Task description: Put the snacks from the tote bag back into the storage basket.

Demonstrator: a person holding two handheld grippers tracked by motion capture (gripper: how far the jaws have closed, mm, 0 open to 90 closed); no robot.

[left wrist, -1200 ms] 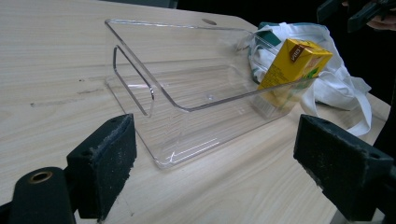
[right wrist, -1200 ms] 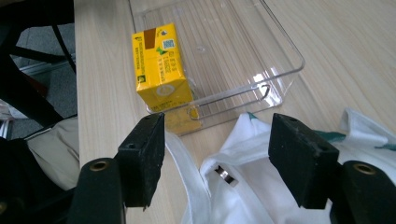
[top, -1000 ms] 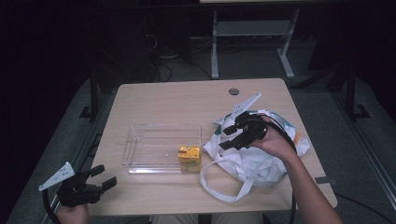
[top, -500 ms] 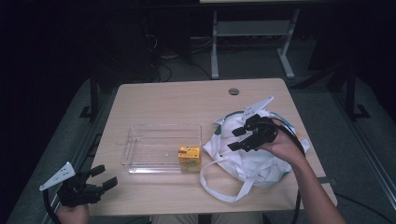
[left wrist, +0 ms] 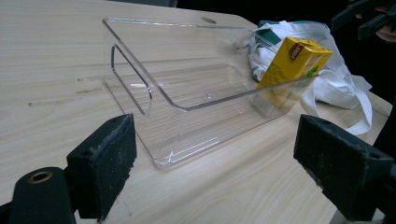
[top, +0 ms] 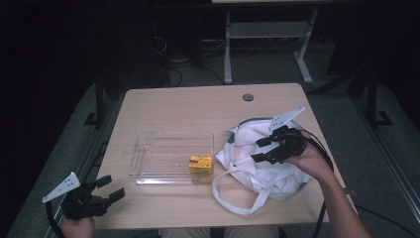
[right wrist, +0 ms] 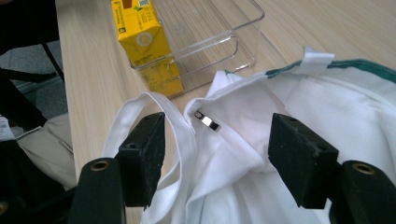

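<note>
Dim room, light wooden table (top: pixel 198 106), grey floor (top: pixel 277 69), white metal frame (top: pixel 267 37) behind

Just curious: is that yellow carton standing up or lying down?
Upright: the carton stands on end inside the clear tray.

The left gripper (left wrist: pixel 215 172) has its jaws spread wide above the wooden table (left wrist: pixel 46 60). Ahead lies a clear plastic tray (left wrist: pixel 187 93) holding a yellow carton (left wrist: pixel 289 63) at its far end, just beside a white bag (left wrist: pixel 336 88).
</note>
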